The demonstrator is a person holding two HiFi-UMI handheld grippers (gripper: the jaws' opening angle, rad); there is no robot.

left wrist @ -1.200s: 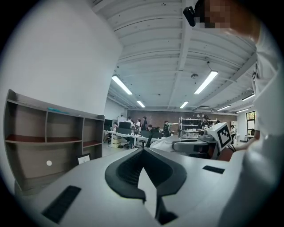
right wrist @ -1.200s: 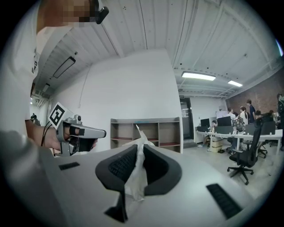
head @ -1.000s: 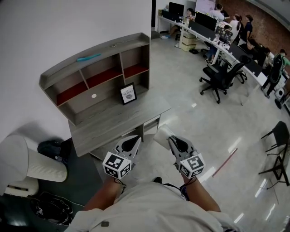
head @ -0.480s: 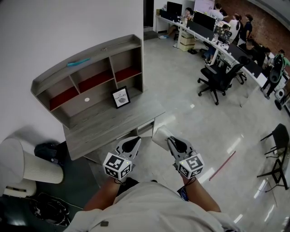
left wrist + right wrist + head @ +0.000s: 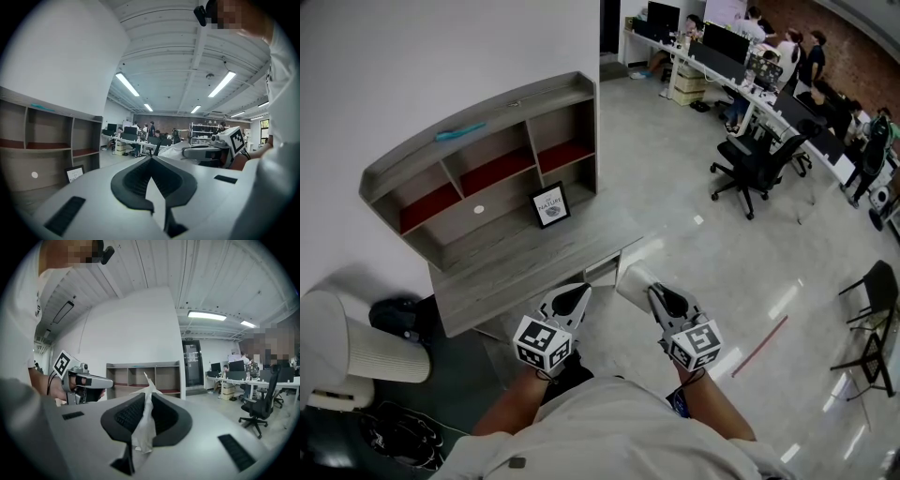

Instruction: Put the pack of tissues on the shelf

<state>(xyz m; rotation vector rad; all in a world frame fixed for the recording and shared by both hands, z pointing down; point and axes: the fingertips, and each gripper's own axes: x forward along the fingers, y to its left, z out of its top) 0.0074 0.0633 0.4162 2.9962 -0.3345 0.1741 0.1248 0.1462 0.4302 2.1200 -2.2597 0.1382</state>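
The pack of tissues (image 5: 635,278), white and soft, hangs over the floor just past the desk's front corner. My right gripper (image 5: 655,292) is shut on it; in the right gripper view the pack's crinkled wrapper edge (image 5: 143,425) is pinched between the dark pads. My left gripper (image 5: 580,289) is beside it, shut with nothing in it. The grey shelf (image 5: 589,131) with red-lined compartments stands on the grey desk (image 5: 525,262) against the white wall, ahead and to the left. From the right gripper view, the shelf (image 5: 140,373) lies straight ahead, with the left gripper (image 5: 89,380) at the left.
On the desk stand a small framed picture (image 5: 550,204) and a white disc (image 5: 478,208); a teal item (image 5: 459,132) lies on the shelf top. A white chair (image 5: 347,347) is at the left. Office chairs (image 5: 755,159), desks and people fill the far right.
Both grippers have moved along with the person. In the head view the desk and shelf have slid left and a little nearer. The grip on the pack is the same.
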